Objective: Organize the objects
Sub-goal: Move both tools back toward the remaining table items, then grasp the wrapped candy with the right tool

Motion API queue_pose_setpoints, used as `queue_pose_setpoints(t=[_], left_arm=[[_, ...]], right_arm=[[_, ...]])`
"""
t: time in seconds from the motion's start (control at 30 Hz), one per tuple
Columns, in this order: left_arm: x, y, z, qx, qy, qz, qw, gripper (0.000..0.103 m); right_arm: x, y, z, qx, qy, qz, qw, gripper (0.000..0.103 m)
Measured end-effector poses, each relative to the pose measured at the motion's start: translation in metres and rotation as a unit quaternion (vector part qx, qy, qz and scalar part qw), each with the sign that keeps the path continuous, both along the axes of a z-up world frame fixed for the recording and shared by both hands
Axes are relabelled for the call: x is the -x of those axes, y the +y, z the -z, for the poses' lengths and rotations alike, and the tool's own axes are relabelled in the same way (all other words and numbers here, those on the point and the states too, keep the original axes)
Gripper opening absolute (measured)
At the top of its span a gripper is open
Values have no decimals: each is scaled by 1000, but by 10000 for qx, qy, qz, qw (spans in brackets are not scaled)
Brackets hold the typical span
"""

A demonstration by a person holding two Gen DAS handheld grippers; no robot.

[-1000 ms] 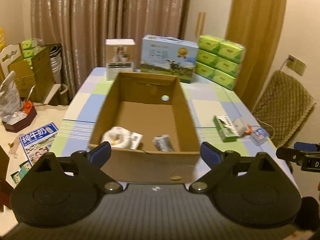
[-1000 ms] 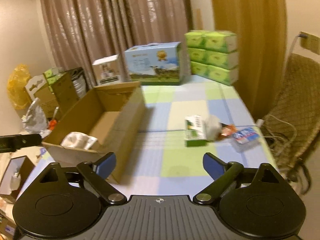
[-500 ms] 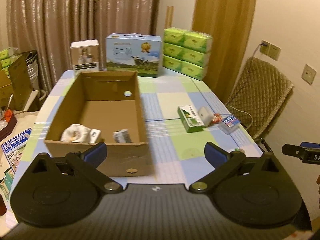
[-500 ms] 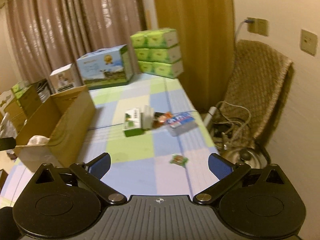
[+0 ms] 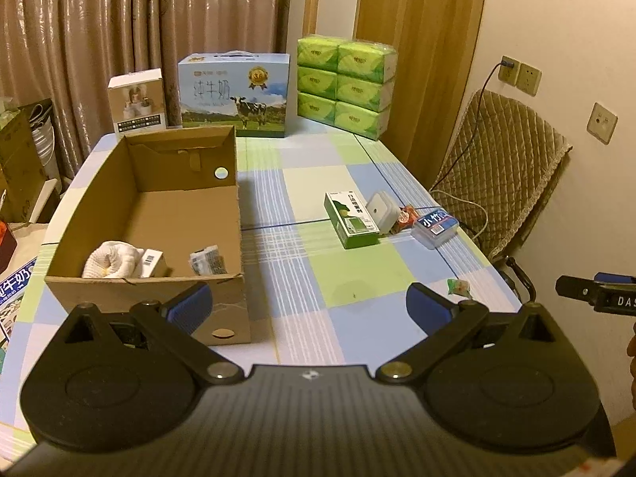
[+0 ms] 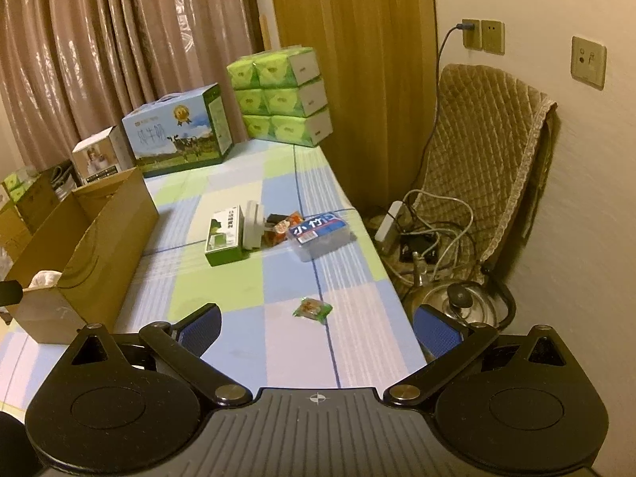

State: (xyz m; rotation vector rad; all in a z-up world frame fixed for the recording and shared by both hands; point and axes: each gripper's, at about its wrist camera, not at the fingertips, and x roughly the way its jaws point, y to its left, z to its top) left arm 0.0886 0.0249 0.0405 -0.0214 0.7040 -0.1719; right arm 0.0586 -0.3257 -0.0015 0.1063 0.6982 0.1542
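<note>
Right wrist view shows the right gripper (image 6: 316,328) spread wide and empty above the small green snack packet (image 6: 313,309), likely lined up to grab it for the cardboard box (image 6: 99,238), while the left gripper (image 5: 308,308) waits equally spread and empty.

Matt corrugated cardboard box (image 5: 151,206), glossy plastic-wrapped tissue packs (image 5: 346,87), shiny curtain (image 5: 119,20), quilted fabric chair cover (image 6: 477,151)

Blue milk carton (image 5: 233,94), far ahead of left tongs: "纯牛奶". Clear plastic box (image 5: 435,226), ahead-right: "小竹". Right tongs' arm (image 5: 596,298) at right edge: "DAS". Green box (image 5: 349,219) print too small.
</note>
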Motion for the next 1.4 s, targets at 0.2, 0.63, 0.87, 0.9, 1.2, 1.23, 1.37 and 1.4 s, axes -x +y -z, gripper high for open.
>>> queue_pose_setpoints(t=[0.2,0.63,0.87,0.9,1.2,1.23,1.37,1.4], left_arm=[[-10,-10,5,15,51,115,9999,102],[-51,-47,25,-106,161,340,9992,102],[-80,-65,51,-162,359,487,9980,102],[-83,-67,55,-181,361,513,9979,102],[-113,-87,91,-421,360,659,9963,102],[-117,-88,95,-422,378,664,9962,102],[-130,-92,110,-430,487,705,9954,101],[-132,-93,112,-426,505,721,9952,102]], right_arm=[[-10,-7,6,99,36,-113,9999,101],[-57,-11,27,488,179,-998,9937,76],[-76,-2,65,835,194,-1893,9782,63],[-80,-1,73,866,229,-1987,9760,62],[-113,7,122,955,331,-2584,9607,52],[-116,9,126,988,330,-2654,9585,51],[-130,16,142,1184,389,-2837,9508,48],[-133,15,145,1151,407,-2846,9508,47]])
